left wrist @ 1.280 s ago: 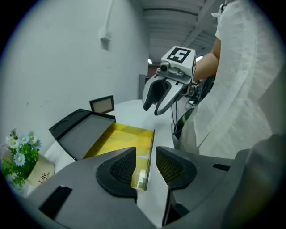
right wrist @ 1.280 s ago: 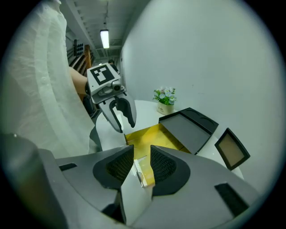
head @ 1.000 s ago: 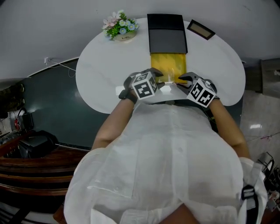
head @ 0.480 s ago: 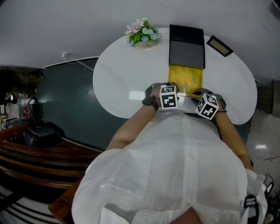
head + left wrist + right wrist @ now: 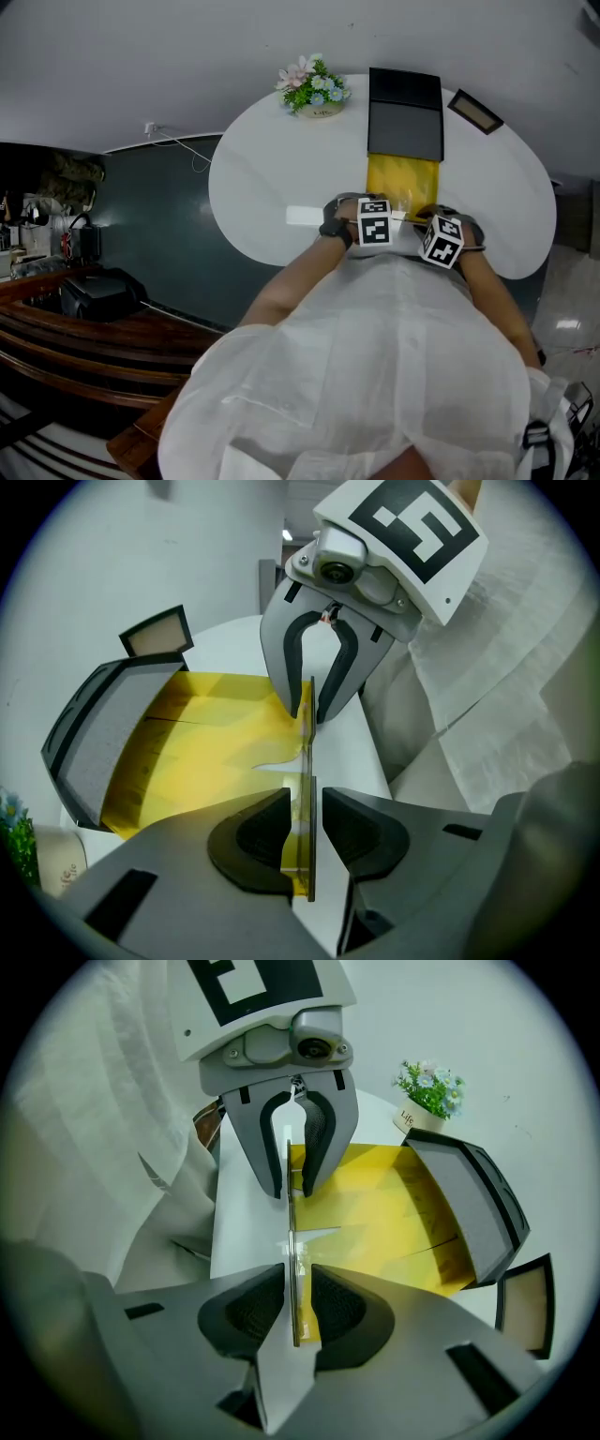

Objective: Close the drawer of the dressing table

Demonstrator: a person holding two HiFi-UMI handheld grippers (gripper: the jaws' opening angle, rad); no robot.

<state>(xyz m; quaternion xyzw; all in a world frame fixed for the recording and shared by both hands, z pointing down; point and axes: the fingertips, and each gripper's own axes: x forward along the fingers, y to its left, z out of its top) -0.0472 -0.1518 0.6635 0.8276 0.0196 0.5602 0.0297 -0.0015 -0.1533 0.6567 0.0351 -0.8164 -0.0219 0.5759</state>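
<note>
Over on the left of the white table (image 5: 272, 178) sits a little pot of flowers (image 5: 314, 89), well clear of the action. Now the left gripper (image 5: 306, 797): it's pointing steeply down, and its fingers (image 5: 253, 840) straddle the front panel (image 5: 305, 761) of the yellow see-through drawer (image 5: 401, 178). They've just been closing, the gap is narrow, and a sliver of daylight shows on the outer side of the panel, so no firm pinch there. The drawer itself stands pulled out toward the person from the dark case (image 5: 405, 108) at the back of the table.

On to the right gripper (image 5: 297, 1279), same story: it sits just beside the left one on the same panel. Its fingers (image 5: 341, 1310) stand slightly apart, one either side of the thin yellow edge, and whether they actually touch it is hard to call. Far right, a small framed card (image 5: 473, 111) lies flat near the case.

From the head view both sets of fingers are tucked under the marker cubes, and the white shirt (image 5: 375, 356) covers the near edge of the table.
</note>
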